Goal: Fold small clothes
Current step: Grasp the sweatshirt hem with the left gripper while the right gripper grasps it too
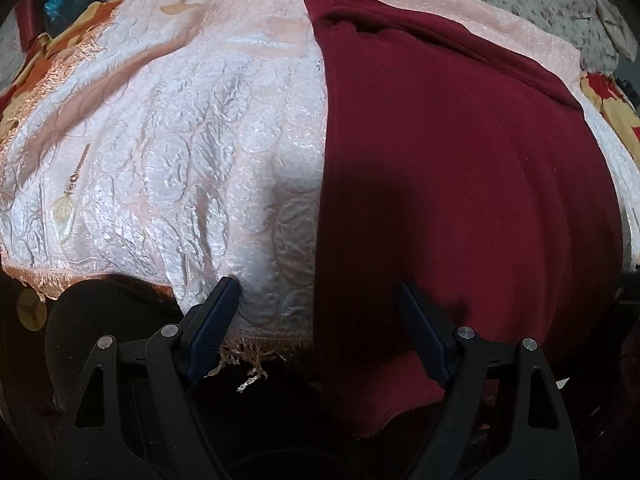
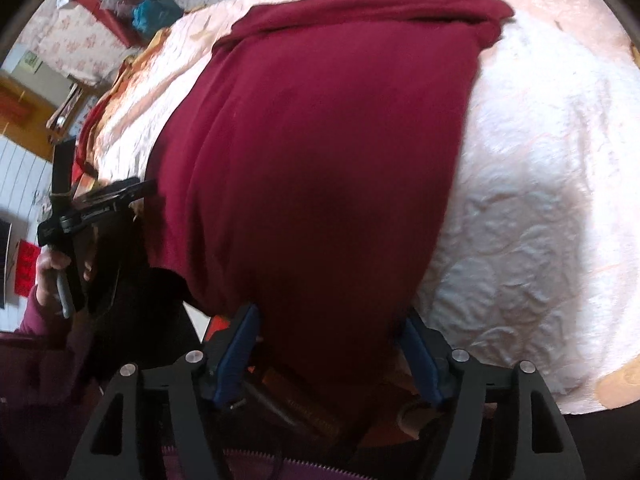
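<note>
Currently the maroon garment [image 1: 460, 168] lies flat on the pink quilted bedspread [image 1: 160, 140], near hem overhanging. Left gripper [image 1: 320, 300] and right gripper [image 2: 332, 328] both spread, straddling hem corners. Pinch both corners evenly before lifting.

A bed carries a pale pink quilted cover [image 1: 180, 140] – on it lies a maroon garment [image 1: 460, 180], its near end hanging over the front edge.

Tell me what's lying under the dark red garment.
The dark red garment lies on a shiny pale pink quilted bedspread, which shows on both sides of it. Whatever sits directly beneath the cloth itself is covered.
</note>
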Tool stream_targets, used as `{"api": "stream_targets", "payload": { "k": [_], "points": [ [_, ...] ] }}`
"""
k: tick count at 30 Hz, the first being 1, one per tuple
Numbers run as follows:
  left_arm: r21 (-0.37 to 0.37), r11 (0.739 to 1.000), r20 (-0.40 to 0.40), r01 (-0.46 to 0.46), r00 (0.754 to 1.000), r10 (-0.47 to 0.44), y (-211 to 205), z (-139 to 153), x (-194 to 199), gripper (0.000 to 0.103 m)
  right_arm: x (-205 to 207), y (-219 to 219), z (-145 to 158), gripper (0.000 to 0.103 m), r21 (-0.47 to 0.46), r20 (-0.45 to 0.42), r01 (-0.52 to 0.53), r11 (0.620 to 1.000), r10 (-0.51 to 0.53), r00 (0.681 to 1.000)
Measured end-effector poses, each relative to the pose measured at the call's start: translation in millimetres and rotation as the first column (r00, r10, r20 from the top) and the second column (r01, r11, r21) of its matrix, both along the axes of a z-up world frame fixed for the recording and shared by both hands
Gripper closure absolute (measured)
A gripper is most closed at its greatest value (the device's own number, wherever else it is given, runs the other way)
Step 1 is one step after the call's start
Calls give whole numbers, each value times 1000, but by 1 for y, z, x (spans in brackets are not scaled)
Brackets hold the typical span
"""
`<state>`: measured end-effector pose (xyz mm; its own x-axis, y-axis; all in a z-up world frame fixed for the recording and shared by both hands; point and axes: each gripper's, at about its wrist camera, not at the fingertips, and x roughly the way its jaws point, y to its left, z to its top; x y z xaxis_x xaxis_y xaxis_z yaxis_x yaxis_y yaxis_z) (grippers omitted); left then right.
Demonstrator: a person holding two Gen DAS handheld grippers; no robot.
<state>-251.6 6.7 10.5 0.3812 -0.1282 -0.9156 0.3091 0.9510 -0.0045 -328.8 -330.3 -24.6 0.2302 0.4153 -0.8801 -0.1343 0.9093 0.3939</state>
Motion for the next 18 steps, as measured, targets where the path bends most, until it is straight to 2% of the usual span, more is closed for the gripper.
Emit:
{"api": "stream_targets", "payload": {
  "k": [4,8,10,13,16,18],
  "points": [
    [-58,998,-40,13,999,-15,1,1,3,21,0,6,-5,34,34,-34,-34,999,36,999],
    [-101,993,-61,67,995,-73,-3,2,-1,21,1,11,-3,34,131,-7,-48,990,49,999],
    [-83,993,-59,86,994,-91,-5,0,0,21,2,14,-5,34,154,-3,-58,986,60,998],
    [-52,994,-64,96,993,-99,-9,-3,-1,21,8,18,-18,34,148,-50,-45,988,53,997],
    [-39,993,-65,111,991,-113,-14,-4,-3,21,9,28,-19,34,136,-44,-94,986,101,994],
    [-39,993,-64,115,991,-117,-14,-3,-3,24,10,32,-21,40,149,-43,-105,983,113,993]
  ]
}}
